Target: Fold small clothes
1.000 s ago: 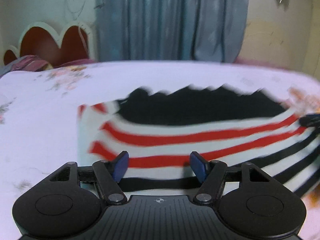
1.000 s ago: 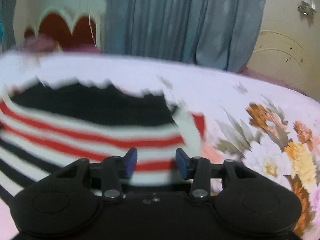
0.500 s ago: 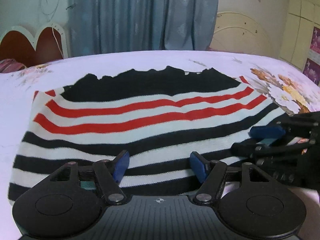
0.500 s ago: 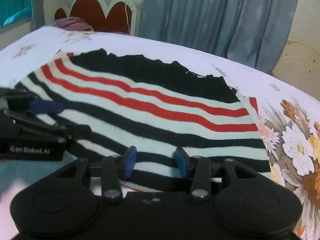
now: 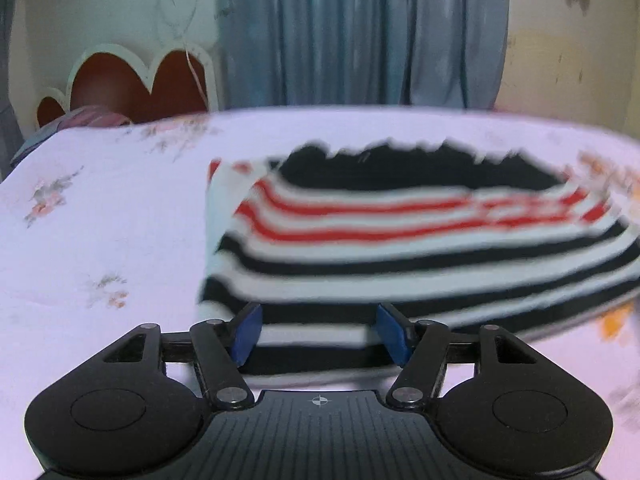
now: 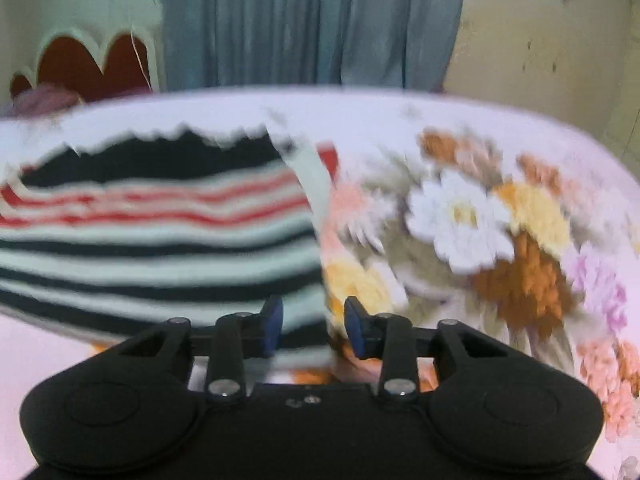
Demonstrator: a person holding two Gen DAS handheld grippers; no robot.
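A wide bed covered in a pale pink sheet printed with flowers carries a knitted garment striped in black, red and white, lying flat across its middle with the black band farthest from the cameras. The left gripper is closing but stands wide, the garment's near hem between its blue pads, which do not visibly press it. The right gripper is narrower and closing, straddling the garment's right near corner without clearly pinching it.

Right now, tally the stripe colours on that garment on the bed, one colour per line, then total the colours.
striped garment on the bed, stripe colours:
Black: 1
Red: 1
White: 1
Total: 3 colours
The frames are too blurred to count single stripes.
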